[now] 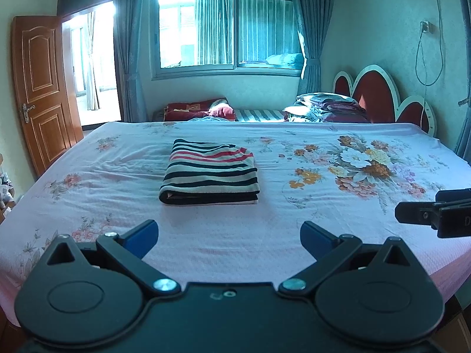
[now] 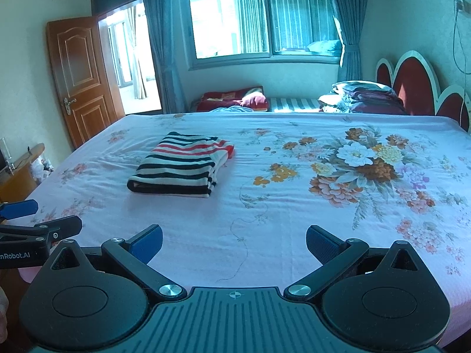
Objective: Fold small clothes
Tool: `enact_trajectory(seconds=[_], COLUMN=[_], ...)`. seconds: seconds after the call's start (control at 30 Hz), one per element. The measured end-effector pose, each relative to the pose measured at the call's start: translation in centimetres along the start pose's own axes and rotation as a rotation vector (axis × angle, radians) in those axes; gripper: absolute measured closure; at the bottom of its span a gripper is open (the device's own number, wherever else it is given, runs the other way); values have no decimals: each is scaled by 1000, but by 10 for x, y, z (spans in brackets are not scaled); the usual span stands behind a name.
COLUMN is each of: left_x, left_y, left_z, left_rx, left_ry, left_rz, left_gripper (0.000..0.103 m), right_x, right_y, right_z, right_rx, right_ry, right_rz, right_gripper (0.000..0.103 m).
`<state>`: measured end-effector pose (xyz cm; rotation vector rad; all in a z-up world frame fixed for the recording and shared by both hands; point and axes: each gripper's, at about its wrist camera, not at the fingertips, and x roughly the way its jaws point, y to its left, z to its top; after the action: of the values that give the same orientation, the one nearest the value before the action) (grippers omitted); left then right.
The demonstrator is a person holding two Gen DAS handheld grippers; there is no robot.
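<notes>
The striped garment (image 1: 210, 173) lies folded at twelve o'clock; left gripper (image 1: 229, 235) and right gripper (image 2: 234, 242) hang released, apparently finished.

A bedroom in a home: a wide bed (image 1: 206, 235) under a pink flowered sheet, a red scalloped headboard (image 1: 379, 94) at 2 o'clock with folded bedding (image 1: 326, 107) beside it, a curtained window (image 1: 226, 29) at 12 o'clock, and an open panelled wooden door (image 1: 41, 88) at 10 o'clock
</notes>
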<state>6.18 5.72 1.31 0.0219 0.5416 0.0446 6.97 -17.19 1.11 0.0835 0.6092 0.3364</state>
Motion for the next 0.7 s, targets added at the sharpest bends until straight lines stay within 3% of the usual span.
enact_trajectory(seconds=[0.7], left_x=[0], left_y=[2], left_z=[0], left_rx=[-1], left_ry=[-2], left_rz=[-5], left_gripper=[1], right_x=[-1], right_y=[0], right_z=[-2], right_rx=[7], right_ry=[2], right_rz=[-9], right_gripper=[1])
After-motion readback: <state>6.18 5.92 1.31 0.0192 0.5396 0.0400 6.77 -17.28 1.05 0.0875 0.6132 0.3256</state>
